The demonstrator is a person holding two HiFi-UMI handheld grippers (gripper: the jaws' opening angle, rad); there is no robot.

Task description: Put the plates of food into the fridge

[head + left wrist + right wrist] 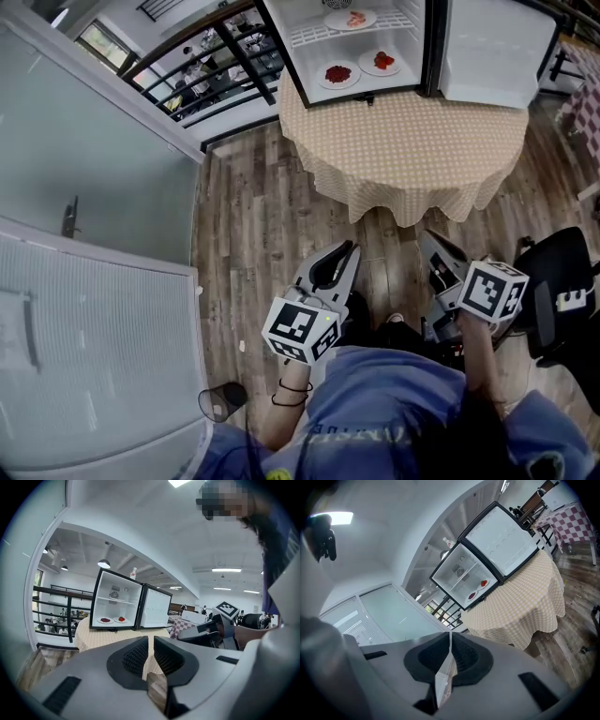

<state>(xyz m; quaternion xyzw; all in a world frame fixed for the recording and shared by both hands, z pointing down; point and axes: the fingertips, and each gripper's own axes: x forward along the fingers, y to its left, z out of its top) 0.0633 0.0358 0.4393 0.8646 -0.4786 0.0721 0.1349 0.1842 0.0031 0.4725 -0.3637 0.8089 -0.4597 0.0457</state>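
Note:
A small white fridge [412, 47] stands open on a round table with a yellow checked cloth [412, 141]. One plate of food [352, 19] sits on its upper shelf, and two plates [338, 74] [380, 63] with red food lie on the lower one. The left gripper view shows the fridge [117, 604] ahead, and the right gripper view shows the fridge [483, 569] tilted. Both grippers hang low over the wooden floor, short of the table. My left gripper [349, 249] [151, 641] is shut with a thin slit and holds nothing. My right gripper [427, 236] [450, 639] is shut and empty.
The fridge door [497, 52] swings open to the right. A frosted glass partition [84, 187] fills the left side, with a black railing [216, 56] behind it. A black chair [562, 281] stands at my right. A small black mesh bin [220, 401] sits on the floor.

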